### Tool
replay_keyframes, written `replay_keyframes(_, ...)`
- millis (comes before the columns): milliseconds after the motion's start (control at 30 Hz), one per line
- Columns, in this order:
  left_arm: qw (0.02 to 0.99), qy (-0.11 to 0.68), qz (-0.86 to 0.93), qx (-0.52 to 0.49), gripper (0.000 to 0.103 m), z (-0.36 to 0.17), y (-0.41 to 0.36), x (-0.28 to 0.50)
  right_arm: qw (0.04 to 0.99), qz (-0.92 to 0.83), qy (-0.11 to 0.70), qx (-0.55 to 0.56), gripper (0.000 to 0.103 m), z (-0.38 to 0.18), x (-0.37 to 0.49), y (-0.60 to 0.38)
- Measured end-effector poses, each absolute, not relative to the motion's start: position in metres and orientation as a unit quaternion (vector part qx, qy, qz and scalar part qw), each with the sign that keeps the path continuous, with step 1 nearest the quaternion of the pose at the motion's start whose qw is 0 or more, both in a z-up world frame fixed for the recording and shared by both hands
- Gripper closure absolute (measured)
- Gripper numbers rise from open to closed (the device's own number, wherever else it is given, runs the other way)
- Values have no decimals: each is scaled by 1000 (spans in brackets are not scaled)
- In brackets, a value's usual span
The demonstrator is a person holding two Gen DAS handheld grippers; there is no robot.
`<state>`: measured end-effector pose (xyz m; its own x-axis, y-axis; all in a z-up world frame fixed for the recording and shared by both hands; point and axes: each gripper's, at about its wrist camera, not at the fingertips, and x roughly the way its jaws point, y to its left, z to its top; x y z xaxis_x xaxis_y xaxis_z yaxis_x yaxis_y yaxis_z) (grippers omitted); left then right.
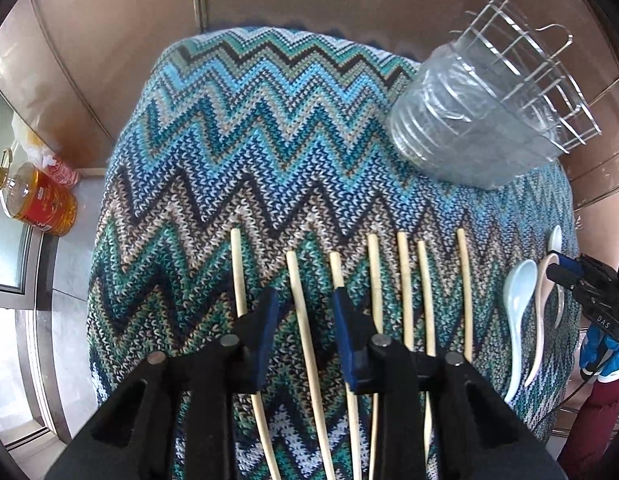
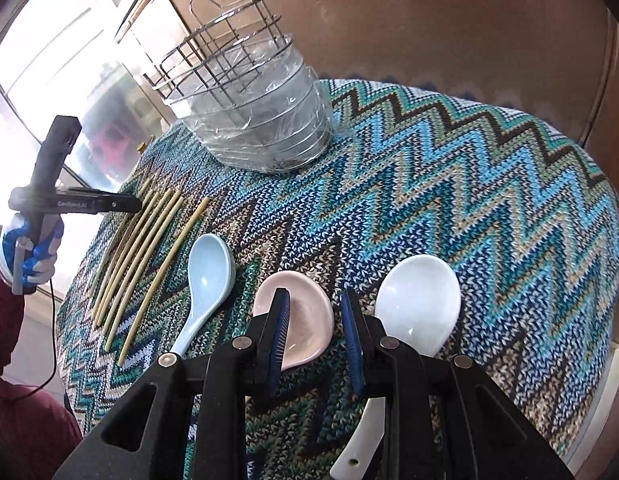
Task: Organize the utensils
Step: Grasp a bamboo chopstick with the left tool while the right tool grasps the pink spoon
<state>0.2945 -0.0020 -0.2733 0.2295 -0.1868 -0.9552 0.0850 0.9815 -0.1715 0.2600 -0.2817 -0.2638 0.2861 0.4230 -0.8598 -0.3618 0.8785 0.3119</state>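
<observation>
The bench (image 1: 269,140) is covered with a knitted zigzag cloth (image 2: 449,184) in blue and green. At its far edge stands a wire rack (image 2: 229,56) wrapped below in clear plastic. Seven chopsticks (image 1: 405,280) lie side by side on the cloth, and beside them three spoons: a light blue spoon (image 2: 207,280), a pink spoon (image 2: 305,320) and a white spoon (image 2: 417,300). The left hand-held gripper (image 1: 305,304) is low over the chopsticks, its jaws partly open, one chopstick (image 1: 301,320) between them but not pressed. The right hand-held gripper (image 2: 315,312) is partly open around the pink spoon, not squeezing it
</observation>
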Motion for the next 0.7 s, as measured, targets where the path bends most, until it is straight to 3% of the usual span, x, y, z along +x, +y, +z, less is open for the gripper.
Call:
replay_keyframes(300,769,634,-76,-30,90,-285,-6,302,783,285,552,30,93,-274,273,-273)
replay_keyframes(467,771,632,-63,-37,98,-286,-6,305,788,300,537,11,95,-269,273,-279)
replay_keyframes(700,805,588,-58,-54,99,-265,6,282,824,280,492,-18,95,-227,240,-271)
